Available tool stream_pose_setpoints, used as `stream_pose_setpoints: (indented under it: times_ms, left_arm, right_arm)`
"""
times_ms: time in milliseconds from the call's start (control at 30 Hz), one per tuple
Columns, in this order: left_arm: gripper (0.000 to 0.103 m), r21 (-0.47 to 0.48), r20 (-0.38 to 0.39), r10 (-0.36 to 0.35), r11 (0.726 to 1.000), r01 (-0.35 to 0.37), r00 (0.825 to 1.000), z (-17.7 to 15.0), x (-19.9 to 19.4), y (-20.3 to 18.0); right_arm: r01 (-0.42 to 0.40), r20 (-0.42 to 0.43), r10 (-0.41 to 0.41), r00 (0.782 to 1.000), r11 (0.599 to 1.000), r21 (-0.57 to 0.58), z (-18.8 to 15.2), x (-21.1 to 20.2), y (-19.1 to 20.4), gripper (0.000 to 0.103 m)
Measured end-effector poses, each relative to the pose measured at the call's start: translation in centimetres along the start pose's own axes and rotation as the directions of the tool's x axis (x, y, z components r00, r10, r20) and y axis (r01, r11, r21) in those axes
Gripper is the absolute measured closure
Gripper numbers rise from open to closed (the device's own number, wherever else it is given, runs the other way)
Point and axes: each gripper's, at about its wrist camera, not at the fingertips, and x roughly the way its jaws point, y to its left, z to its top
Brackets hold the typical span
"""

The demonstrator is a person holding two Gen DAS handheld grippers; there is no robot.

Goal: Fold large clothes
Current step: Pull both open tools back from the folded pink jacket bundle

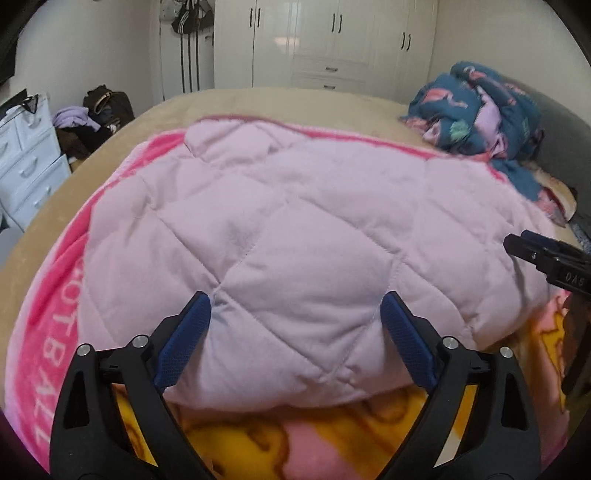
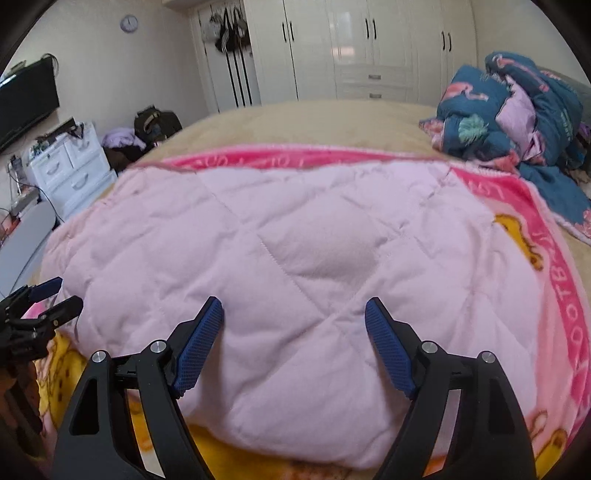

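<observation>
1. The pale pink quilted garment (image 1: pixel 288 229) is lying spread flat in the middle of the bed (image 1: pixel 277 99), its diamond stitching facing up and its near edge bulging toward both cameras.
2. It is resting on a bright pink blanket (image 1: pixel 55 332) with white lettering along the border; a yellow and pink cartoon print is showing at the blanket's near edge, under the garment.
3. The left tool (image 1: pixel 295 325) is hanging over the garment's near edge with its blue pads (image 1: pixel 184 339) standing wide apart; fabric is lying between them, but neither pad is pressing on it and nothing is being held.
4. The right tool (image 2: pixel 293 328) is likewise standing well open over the near edge, gripping nothing; its pads (image 2: pixel 388 347) are clear of the cloth.
5. Each tool is showing at the edge of the other's view, just beside the garment's near corners.
6. A crumpled dark blue flamingo-print quilt (image 2: pixel 517 114) is sitting at the far right of the bed, apart from the garment.
7. A tan bedcover is showing beyond the blanket.
8. White wardrobes (image 2: pixel 369 48) are standing along the back wall; a white drawer unit (image 2: pixel 70 166) and a dark bag (image 2: pixel 155 122) are sitting at the left, with a wall clock (image 2: pixel 129 23) above.
</observation>
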Motion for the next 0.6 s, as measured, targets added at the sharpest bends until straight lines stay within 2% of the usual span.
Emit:
stream_pose_setpoints:
  times_ms: [167,300,600]
  left_arm:
    - [0.01,-0.036,-0.02,-0.035,0.999,0.035,0.999,0.7,1.9,0.9]
    - [0.008,-0.049,-0.041,-0.044,0.998,0.042,0.998,1.0,3.1,1.1]
    - [0.008,-0.071,-0.054,-0.059,0.996,0.055,0.997,1.4,3.1,1.5]
  right_arm:
    - [-0.018,-0.057,0.018,0.998,1.0,0.009,0.5,3.2,-0.4,0.013]
    - [-0.019,-0.058,0.02,0.998,0.999,0.031,0.6,4.9,-0.3,0.006]
    - [-0.012,-0.058,0.015,0.998,0.999,0.043,0.6,5.5,-0.1,0.005]
